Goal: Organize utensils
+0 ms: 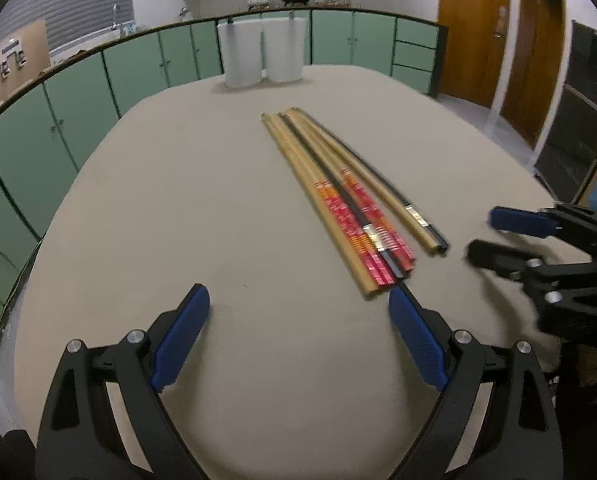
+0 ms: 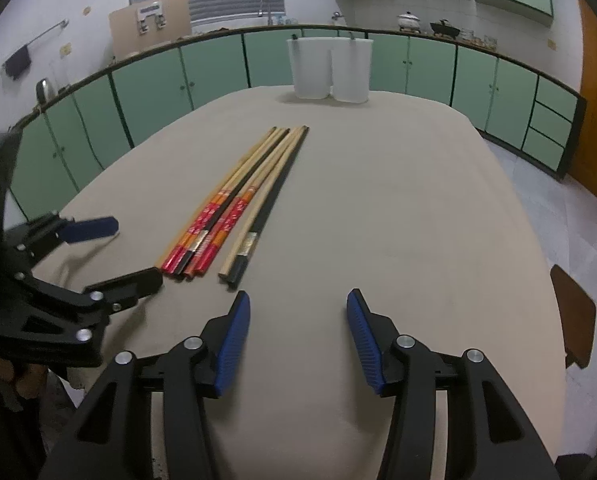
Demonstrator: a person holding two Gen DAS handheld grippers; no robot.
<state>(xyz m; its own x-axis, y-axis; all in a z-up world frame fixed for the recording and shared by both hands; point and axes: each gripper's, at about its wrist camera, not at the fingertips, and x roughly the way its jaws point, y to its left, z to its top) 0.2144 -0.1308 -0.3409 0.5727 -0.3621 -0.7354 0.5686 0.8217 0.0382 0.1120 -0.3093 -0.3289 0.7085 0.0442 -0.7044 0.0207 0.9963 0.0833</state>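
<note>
Several long chopsticks [image 1: 338, 196] lie side by side on the beige table [image 1: 178, 208]: wooden ones with red-orange patterned ends and black ones with silver bands. They also show in the right wrist view [image 2: 242, 204]. My left gripper [image 1: 298, 300] is open and empty, its right pad just below the chopsticks' near ends. My right gripper [image 2: 296, 304] is open and empty, just right of the near ends. Each gripper also shows in the other's view: the right one [image 1: 482, 236] and the left one [image 2: 134, 248].
Two white translucent containers [image 1: 262, 52] stand side by side at the table's far edge, also in the right wrist view [image 2: 330, 68]. Green cabinets [image 1: 78, 92] run behind the table. A brown chair [image 2: 574, 316] stands at the right.
</note>
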